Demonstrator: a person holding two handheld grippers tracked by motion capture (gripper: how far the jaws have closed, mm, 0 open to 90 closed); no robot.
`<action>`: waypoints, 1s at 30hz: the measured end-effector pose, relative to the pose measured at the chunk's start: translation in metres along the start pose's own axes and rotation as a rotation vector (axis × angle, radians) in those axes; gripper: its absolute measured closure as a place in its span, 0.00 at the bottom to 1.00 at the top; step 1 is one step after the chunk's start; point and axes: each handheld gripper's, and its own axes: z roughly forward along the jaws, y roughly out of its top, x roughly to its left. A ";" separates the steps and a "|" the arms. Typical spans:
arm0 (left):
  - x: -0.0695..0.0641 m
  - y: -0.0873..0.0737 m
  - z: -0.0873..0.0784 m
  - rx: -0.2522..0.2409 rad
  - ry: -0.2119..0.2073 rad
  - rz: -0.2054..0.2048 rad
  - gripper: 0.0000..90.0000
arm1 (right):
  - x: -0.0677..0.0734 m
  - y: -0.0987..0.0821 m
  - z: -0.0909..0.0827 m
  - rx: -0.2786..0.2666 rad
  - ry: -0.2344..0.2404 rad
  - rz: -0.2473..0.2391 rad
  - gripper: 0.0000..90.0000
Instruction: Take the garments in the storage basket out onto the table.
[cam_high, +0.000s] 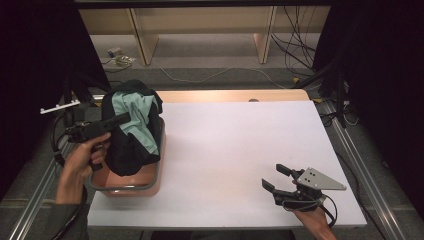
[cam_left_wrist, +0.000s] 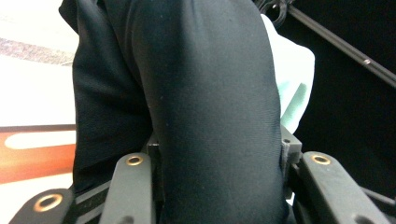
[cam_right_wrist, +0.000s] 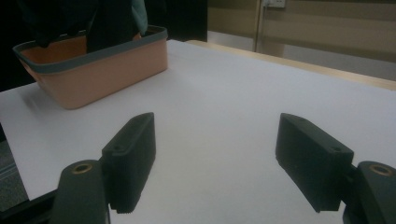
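A bundle of clothes rises out of a salmon basket (cam_high: 150, 184) with a grey rim at the table's left. The bundle is a black garment (cam_high: 127, 147) wrapped around a mint green one (cam_high: 136, 116). My left gripper (cam_high: 121, 119) reaches in from the left and is shut on the black garment (cam_left_wrist: 205, 107), which bulges thickly between both jaws; the mint cloth (cam_left_wrist: 293, 91) peeks out behind it. My right gripper (cam_high: 272, 176) rests near the table's front right, open with nothing between its jaws (cam_right_wrist: 215, 154). From there the basket (cam_right_wrist: 107, 60) stands far off at the left.
The white table top (cam_high: 235, 145) stretches between the basket and my right gripper. Its wooden far edge (cam_high: 225, 95) borders a floor with cables and shelf legs. Metal rails run along both sides of the table.
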 end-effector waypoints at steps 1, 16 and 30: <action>-0.002 0.001 -0.001 -0.009 -0.004 -0.004 0.61 | 0.000 0.000 0.000 0.000 0.000 0.000 0.33; -0.027 0.010 -0.012 -0.086 -0.098 0.002 0.61 | 0.000 0.000 0.000 0.001 -0.001 0.001 0.33; -0.054 0.012 0.004 -0.065 -0.197 0.024 0.61 | 0.000 0.000 0.001 0.004 -0.002 0.000 0.33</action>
